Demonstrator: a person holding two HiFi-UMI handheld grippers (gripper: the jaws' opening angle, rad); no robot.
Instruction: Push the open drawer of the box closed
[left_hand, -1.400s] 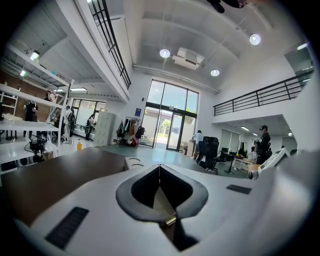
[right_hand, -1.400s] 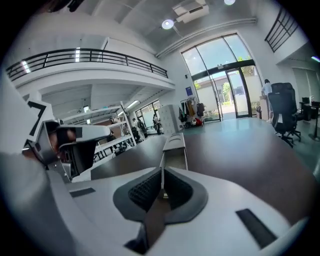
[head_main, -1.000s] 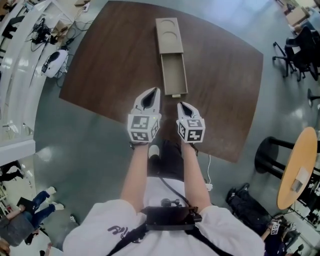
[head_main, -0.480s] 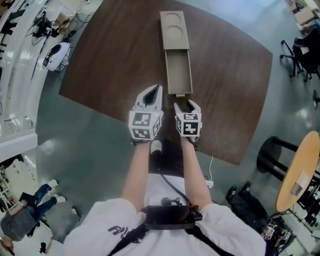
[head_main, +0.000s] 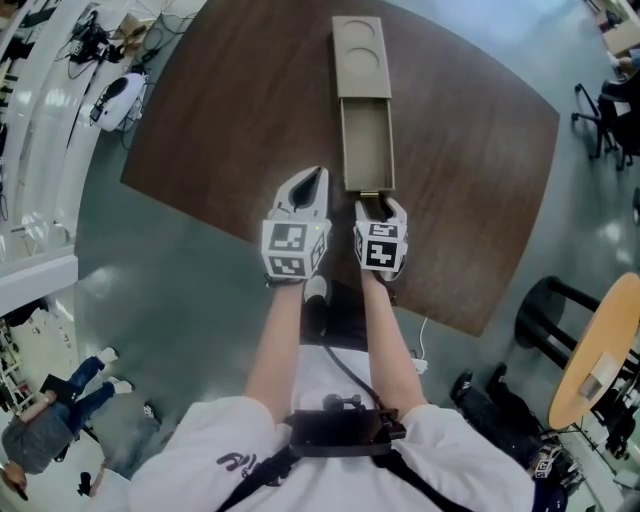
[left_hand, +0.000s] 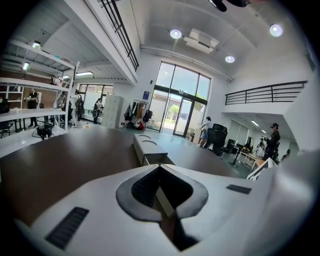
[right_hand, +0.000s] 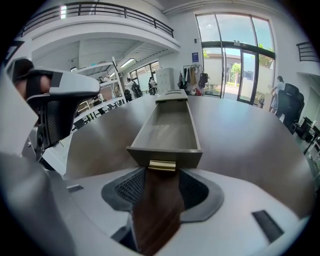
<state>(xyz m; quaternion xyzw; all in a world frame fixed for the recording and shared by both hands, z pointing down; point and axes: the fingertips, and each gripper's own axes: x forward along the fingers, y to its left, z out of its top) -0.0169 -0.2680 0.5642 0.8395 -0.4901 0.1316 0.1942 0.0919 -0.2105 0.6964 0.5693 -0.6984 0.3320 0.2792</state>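
The tan box (head_main: 359, 55) lay on the far part of the dark wooden table (head_main: 230, 120), long side running toward the person. Its drawer (head_main: 367, 150) was out, and well out, reaching toward the table's near edge. The right gripper (head_main: 377, 207) was squared up right at the drawer's front panel. Its fingers were spread apart, and the small brass handle (right_hand: 162, 165) sat just at their tips, in the gap, with neither pad pressing on it. The left gripper (head_main: 312, 180) hovered just beside it, left of the drawer front and clear of it. Its fingers were closed, tips meeting, with nothing held. Both grippers were over the table's near edge.
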